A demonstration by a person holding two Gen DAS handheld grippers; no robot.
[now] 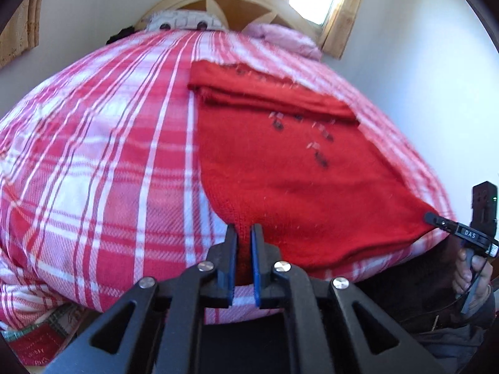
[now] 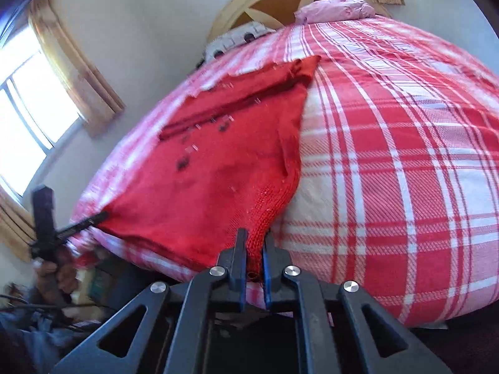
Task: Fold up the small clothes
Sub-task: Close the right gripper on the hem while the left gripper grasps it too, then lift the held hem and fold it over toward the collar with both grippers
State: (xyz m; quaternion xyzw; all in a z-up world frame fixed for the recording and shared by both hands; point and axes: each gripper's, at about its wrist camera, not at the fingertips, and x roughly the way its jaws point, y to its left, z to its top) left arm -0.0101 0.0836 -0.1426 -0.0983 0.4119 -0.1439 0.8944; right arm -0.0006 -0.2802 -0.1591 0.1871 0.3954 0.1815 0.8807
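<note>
A small red knitted sweater [image 1: 280, 162] with dark and silver decorations lies spread on the red-and-white plaid bedspread [image 1: 103, 162]; its far part is folded over. My left gripper [image 1: 244, 233] is shut on the sweater's near left corner. My right gripper [image 2: 255, 240] is shut on the near right corner of the sweater [image 2: 218, 171]. Each gripper shows in the other's view, pinching its corner at the bed's near edge: the right one [image 1: 436, 219], the left one [image 2: 96, 218].
The bedspread [image 2: 389, 171] covers the whole bed. A pink pillow [image 1: 280, 35] and a white patterned pillow [image 1: 184, 20] lie against the wooden headboard [image 1: 237, 0]. Windows [image 2: 25, 118] sit in the walls. Clutter lies on the floor beside the bed [image 2: 90, 280].
</note>
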